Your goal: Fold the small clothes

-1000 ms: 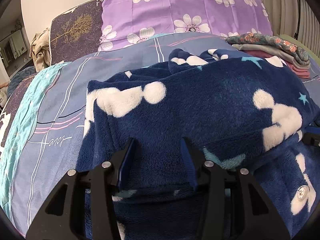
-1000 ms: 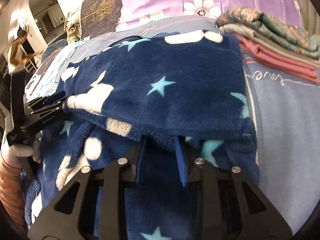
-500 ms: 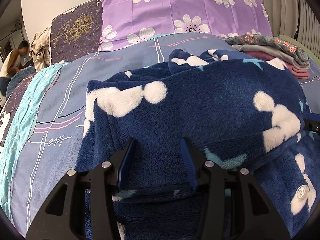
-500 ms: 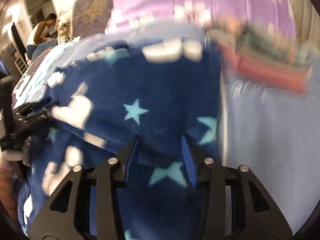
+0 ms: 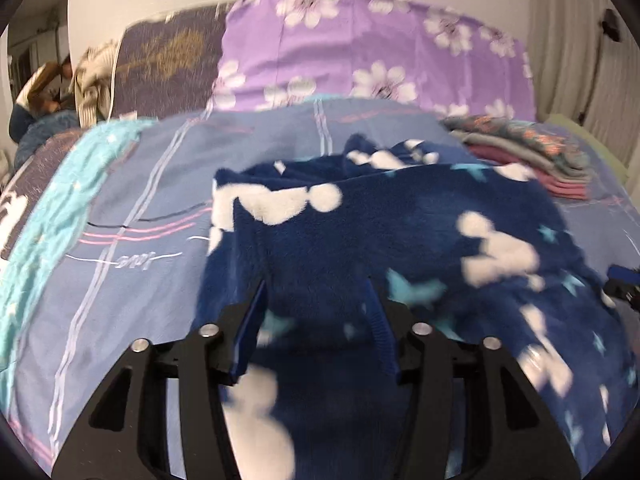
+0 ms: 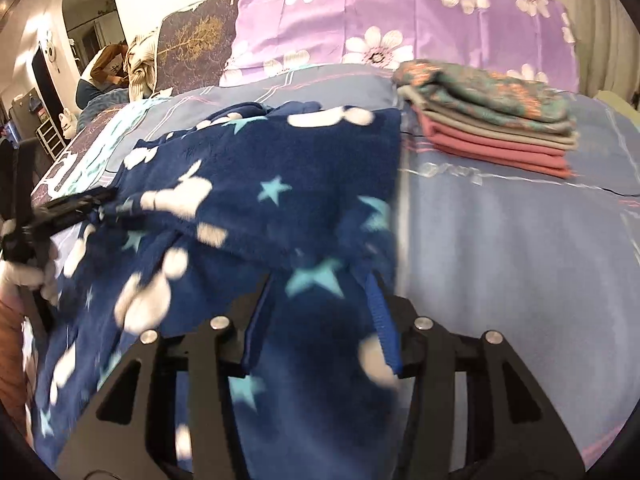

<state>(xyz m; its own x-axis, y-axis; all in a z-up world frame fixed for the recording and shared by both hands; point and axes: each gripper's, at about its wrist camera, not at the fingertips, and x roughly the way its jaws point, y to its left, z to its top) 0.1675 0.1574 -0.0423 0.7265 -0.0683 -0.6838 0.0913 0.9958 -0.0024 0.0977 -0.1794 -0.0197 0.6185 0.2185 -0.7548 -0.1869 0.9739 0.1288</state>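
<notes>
Two fisheye views, each mounted on a hand-held gripper, look forward and steeply down along its fingers at a bed. The left wrist view sits close above a navy fleece garment (image 5: 400,240), facing the purple pillow (image 5: 372,48) at 12 o'clock. The right wrist view faces likewise, equally close. Both share the garment, the pillow and a folded stack of clothes (image 6: 492,116) at 2 o'clock.

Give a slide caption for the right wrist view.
Right gripper jaws, just opening, above navy star fleece; folded stack lies beyond.
</notes>
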